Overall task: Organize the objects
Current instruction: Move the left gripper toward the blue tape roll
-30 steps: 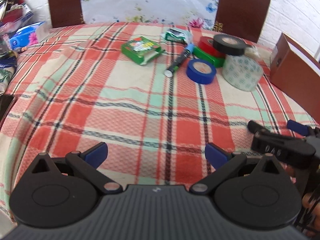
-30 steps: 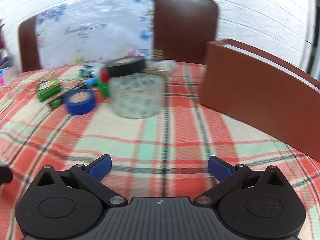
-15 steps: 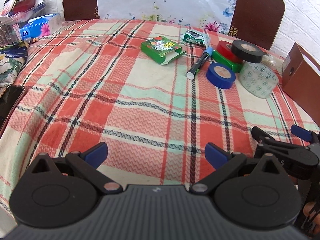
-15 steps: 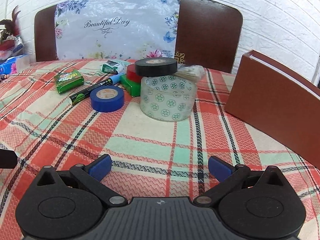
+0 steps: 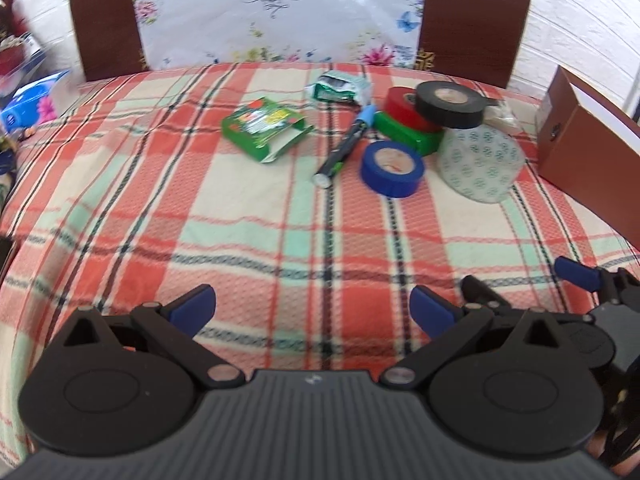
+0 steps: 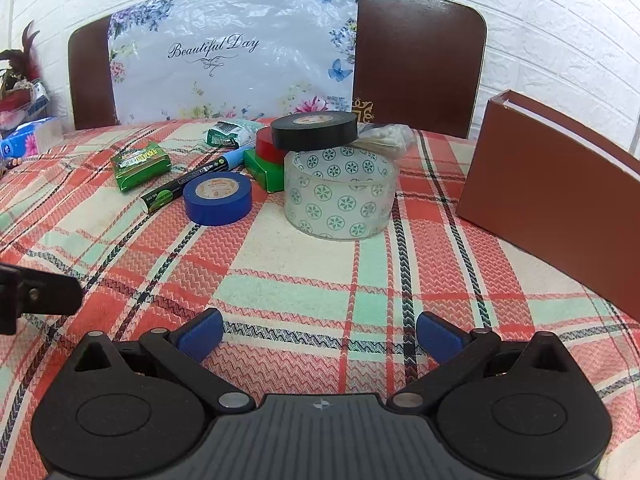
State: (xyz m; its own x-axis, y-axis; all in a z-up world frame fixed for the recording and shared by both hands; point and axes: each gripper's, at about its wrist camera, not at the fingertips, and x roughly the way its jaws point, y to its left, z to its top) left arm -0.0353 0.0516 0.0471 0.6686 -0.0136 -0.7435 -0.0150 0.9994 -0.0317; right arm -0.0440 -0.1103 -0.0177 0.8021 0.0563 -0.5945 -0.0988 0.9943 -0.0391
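Plaid tablecloth [image 6: 304, 280], brown box [image 6: 560, 208] cut off, green tape [image 6: 264, 172] half hidden, both claws [image 5: 312, 308] [image 6: 318, 334] spread empty.

A blue tape roll [image 6: 218, 198] lies flat on the bench. Just right of it stands a clear patterned roll [image 6: 339, 196], with a black roll [image 6: 314, 131] tilted on top. Behind sit a red roll [image 6: 267, 146] on a green box [image 6: 263, 169]. Left of the blue roll lie a marker [image 6: 188, 186] and a green carton [image 6: 141, 165].
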